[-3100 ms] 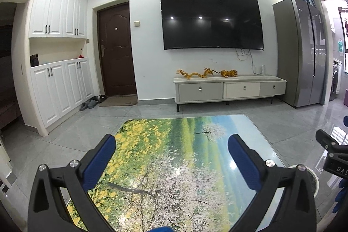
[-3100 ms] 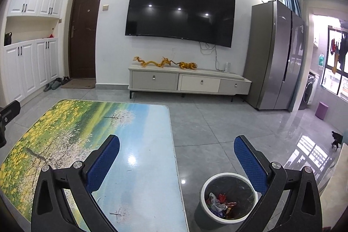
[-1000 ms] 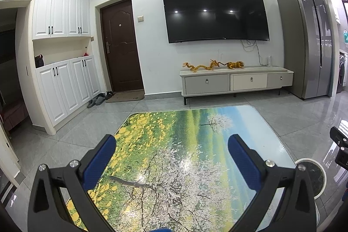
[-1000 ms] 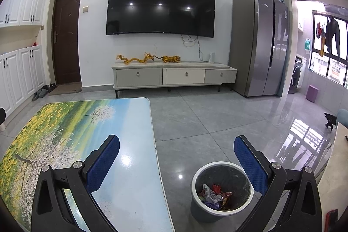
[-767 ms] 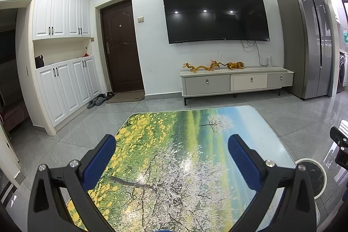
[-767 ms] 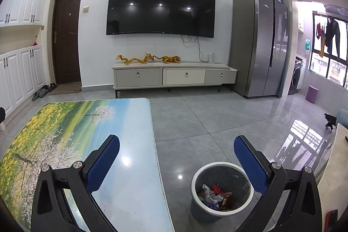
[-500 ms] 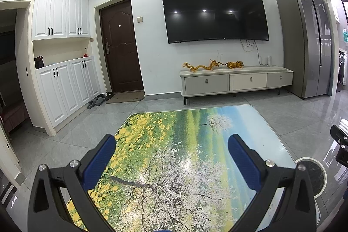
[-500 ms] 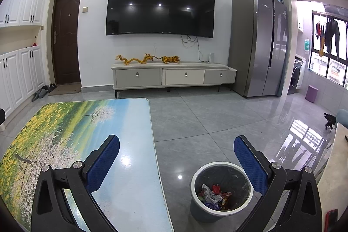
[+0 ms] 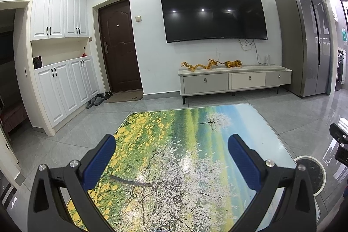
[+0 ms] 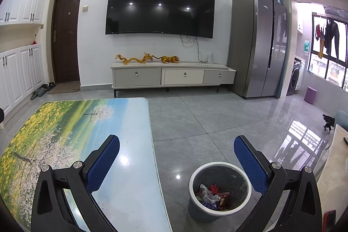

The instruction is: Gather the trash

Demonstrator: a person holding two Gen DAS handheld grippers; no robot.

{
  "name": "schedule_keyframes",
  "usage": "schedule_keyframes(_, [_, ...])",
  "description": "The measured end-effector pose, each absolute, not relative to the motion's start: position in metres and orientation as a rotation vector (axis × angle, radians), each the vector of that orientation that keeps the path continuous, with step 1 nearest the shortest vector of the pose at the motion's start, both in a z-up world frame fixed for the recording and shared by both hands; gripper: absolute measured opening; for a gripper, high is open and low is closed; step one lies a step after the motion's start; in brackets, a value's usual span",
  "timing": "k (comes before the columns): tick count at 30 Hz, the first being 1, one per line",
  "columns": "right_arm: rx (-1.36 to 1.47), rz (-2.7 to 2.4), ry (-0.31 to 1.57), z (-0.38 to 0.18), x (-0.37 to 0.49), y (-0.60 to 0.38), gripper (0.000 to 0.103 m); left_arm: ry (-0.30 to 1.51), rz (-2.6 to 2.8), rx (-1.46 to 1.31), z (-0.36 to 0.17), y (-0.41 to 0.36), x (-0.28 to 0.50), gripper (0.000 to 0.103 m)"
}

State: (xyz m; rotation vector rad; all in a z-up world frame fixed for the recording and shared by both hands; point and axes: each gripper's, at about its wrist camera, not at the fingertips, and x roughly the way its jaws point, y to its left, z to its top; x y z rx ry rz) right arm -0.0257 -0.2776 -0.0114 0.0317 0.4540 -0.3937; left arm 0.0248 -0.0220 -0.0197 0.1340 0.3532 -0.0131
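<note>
Blue pads: both grippers carry textured blue finger pads (image 9: pixel 99 163) on black frames with silver screws.
Left gripper (image 9: pixel 171 160): jaws spread wide with nothing between them; it hangs above the near part of the table.
Right gripper (image 10: pixel 177 161): jaws spread wide and empty; its left finger lies over the table's right edge, its right finger over the bin's far rim. A corner of its black body also shows at the right edge of the left wrist view.
Table (image 9: pixel 184 134): a glossy top printed with yellow flowers, green fields, blossoming trees and blue sky; ceiling lights glint on it.
Trash bin (image 10: pixel 219 190): a round grey bin with a white rim, standing on the floor just beside the table's right side; in the left wrist view only part of its rim shows past the right finger.
Trash (image 10: pixel 212 194): crumpled wrappers, red, white and purple, lying in the bottom of the bin.
Floor (image 10: pixel 206 119): shiny grey tiles reflecting the window.
Far wall: a large dark television (image 9: pixel 214 12) above a low grey and white cabinet (image 9: pixel 235 78) bearing golden dragon figures (image 9: pixel 211 64).
Left side: a brown door (image 9: pixel 119 47), white cupboards (image 9: pixel 63 53), slippers (image 9: pixel 95 100) by a doormat.
Right side: a tall silver refrigerator (image 10: pixel 258 42), with a washing machine (image 10: pixel 296 78) beyond it.
</note>
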Motion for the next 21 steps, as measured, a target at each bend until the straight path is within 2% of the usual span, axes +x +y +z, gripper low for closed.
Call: schedule_keyframes(21, [0.0,-0.404,0.433,-0.011,-0.027,-0.2702,0.103,0.333,-0.019,0.125,-0.0235,-0.0194,0.0216,0.103])
